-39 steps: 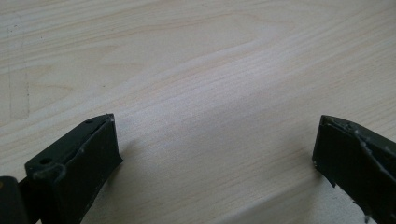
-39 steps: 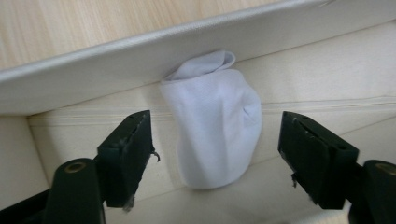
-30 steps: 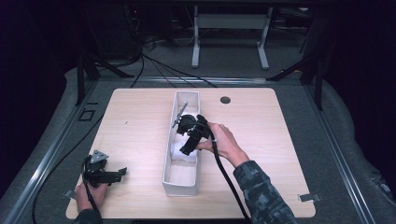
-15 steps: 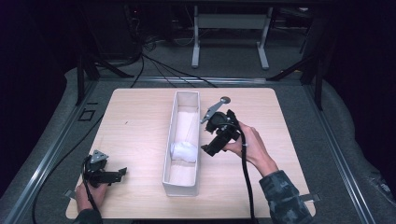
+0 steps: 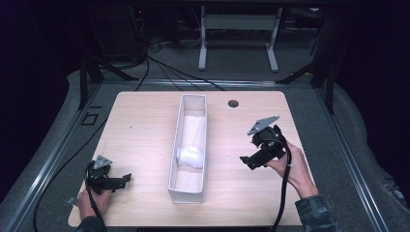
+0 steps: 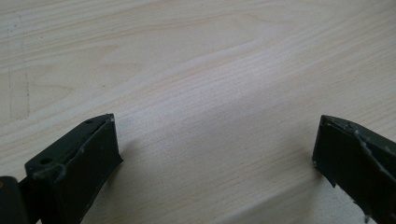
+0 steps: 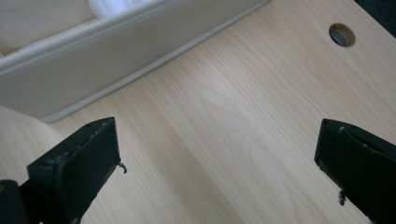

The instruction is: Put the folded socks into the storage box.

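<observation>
A long white box (image 5: 171, 164) stands lengthwise in the middle of the wooden table (image 5: 140, 125), with a crumpled white cloth (image 5: 191, 155) lying inside it. My right gripper (image 5: 247, 162) is held to the right of the box, low over the table, jaws open and empty. Its own view has the box wall (image 7: 116, 56) ahead and the white cloth (image 7: 112, 7) peeking over the rim. My left gripper (image 5: 124, 179) rests at the front left corner, open, with bare wood between its fingers (image 6: 79, 158).
A round cable hole (image 5: 233, 103) sits in the table's far right part, also visible as the hole (image 7: 342, 35) in the right gripper view. Black cables trail from both grippers. Metal frame legs and cables stand on the grey floor behind the table.
My right gripper has pulled out of the box and moved right and toward the front, empty. The white cloth stays in the box. The left gripper has not moved.
</observation>
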`<state>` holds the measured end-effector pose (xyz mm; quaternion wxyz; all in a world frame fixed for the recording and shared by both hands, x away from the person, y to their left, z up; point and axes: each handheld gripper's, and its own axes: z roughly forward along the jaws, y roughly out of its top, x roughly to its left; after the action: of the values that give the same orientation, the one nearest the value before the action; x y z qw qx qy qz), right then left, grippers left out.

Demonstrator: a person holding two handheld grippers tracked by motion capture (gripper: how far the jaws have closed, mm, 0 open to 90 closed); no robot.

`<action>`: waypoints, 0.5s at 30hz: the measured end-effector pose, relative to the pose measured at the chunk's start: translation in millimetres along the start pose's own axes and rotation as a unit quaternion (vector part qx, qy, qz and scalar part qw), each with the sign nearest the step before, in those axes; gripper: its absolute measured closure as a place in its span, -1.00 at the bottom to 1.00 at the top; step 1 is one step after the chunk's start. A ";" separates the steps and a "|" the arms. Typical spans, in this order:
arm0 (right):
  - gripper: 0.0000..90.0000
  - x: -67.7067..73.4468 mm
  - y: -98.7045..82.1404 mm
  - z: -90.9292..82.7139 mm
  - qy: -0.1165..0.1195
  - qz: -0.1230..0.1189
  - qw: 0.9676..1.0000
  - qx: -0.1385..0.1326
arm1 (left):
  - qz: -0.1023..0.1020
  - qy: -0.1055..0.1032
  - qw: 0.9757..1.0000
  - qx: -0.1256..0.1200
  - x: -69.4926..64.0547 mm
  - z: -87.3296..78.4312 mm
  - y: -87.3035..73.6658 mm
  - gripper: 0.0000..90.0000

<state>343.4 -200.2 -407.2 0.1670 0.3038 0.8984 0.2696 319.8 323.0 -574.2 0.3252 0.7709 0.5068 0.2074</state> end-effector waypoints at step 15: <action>-1.00 -16.7 -89.7 21.0 -0.016 0.086 0.996 0.014 | 0.000 0.000 1.000 0.000 0.0 0.1 0.0 -1.00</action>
<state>324.9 -262.8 -474.2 0.1529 0.3867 0.8697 0.2657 319.9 323.0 -574.2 0.3254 0.7709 0.5066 0.2077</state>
